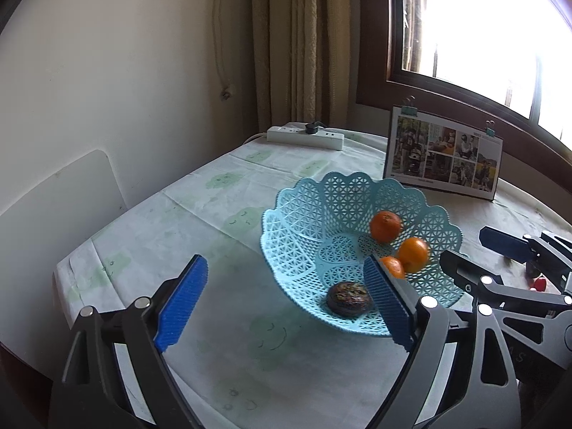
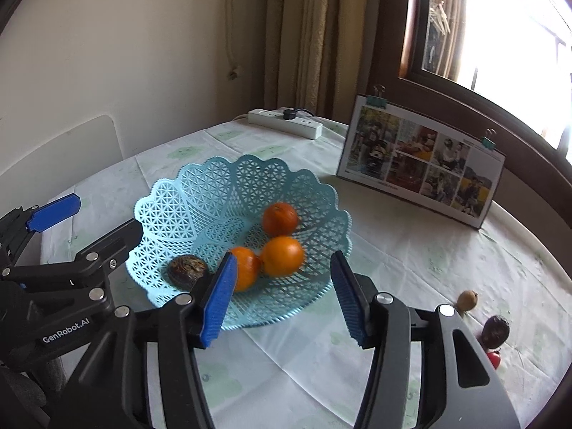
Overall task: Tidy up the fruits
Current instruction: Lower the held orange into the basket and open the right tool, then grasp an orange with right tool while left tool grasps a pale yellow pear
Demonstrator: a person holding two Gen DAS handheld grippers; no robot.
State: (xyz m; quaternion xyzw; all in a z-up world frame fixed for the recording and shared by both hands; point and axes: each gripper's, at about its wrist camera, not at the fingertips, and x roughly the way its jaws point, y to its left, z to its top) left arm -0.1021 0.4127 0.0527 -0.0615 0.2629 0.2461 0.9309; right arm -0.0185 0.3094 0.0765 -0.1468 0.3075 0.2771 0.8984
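I see the table (image 2: 411,250) under a pale cloth printed with green faces, set against a wall and a window. At its far edge a photo board (image 2: 422,159) stands upright, held by two binder clips, and a white power strip (image 2: 286,121) lies at the far corner by the curtain.

The light-blue lattice basket (image 2: 186,200) sits near the middle of the table. Inside it lie three oranges: one toward the far side (image 2: 280,218), one in the middle (image 2: 282,255), and one (image 2: 246,266) touching it, partly hidden behind my right tong's finger. A dark, wrinkled fruit (image 2: 187,268) rests in the basket on the side nearer my left tong.

My left gripper (image 1: 286,302) hangs over the basket's near rim, spread wide, nothing between its blue pads (image 1: 182,304). My right gripper (image 2: 282,296) is likewise agape and empty, just above the near rim.

Toward the table's near right edge, outside the basket, three small fruits lie close together: a tan one (image 2: 467,300), a dark one (image 2: 495,330), and a red one (image 2: 494,359) partly hidden by the tong.
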